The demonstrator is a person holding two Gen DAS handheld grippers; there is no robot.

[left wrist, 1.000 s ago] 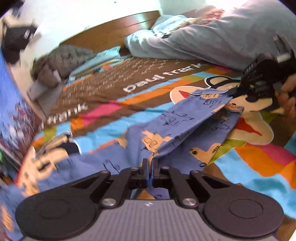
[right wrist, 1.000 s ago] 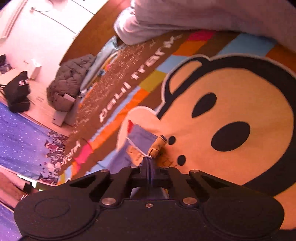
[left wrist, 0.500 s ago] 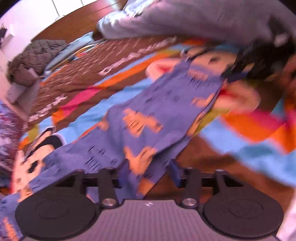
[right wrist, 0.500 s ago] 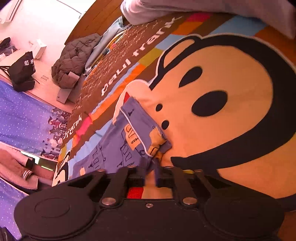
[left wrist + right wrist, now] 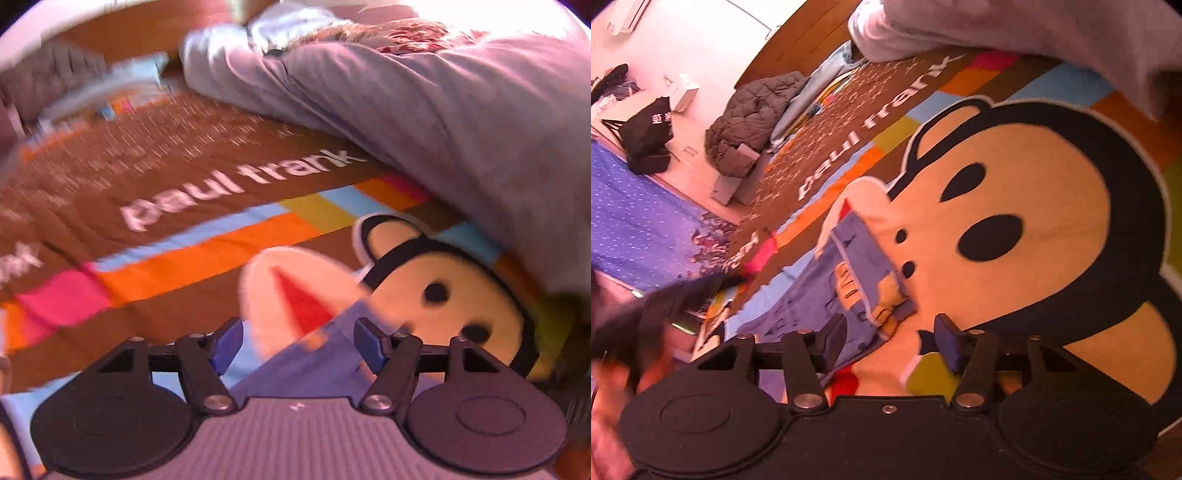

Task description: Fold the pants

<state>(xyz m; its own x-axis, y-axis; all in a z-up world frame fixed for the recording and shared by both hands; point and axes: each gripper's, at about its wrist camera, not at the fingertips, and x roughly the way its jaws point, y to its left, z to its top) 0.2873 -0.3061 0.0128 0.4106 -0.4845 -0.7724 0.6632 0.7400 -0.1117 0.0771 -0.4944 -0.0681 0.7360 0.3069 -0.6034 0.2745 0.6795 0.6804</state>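
Observation:
The blue printed pants [image 5: 849,291] lie flat on the colourful monkey bedspread [image 5: 1034,206], their hem end near the monkey's mouth. My right gripper [image 5: 890,341] is open and empty, just behind that end of the pants. In the blurred left wrist view, a corner of the pants [image 5: 314,362] lies on the bedspread [image 5: 184,266] between and below the fingers of my left gripper [image 5: 298,345], which is open and holds nothing.
A grey duvet [image 5: 443,110] is heaped along the far side of the bed. A dark quilted jacket [image 5: 750,122] lies at the bed's far end by the wooden board. A black bag [image 5: 646,129] stands on the floor beyond.
Both grippers opened and let go of the pants, which now lie on the bedspread. Both have drawn back from the cloth; the left view has swung towards the duvet.

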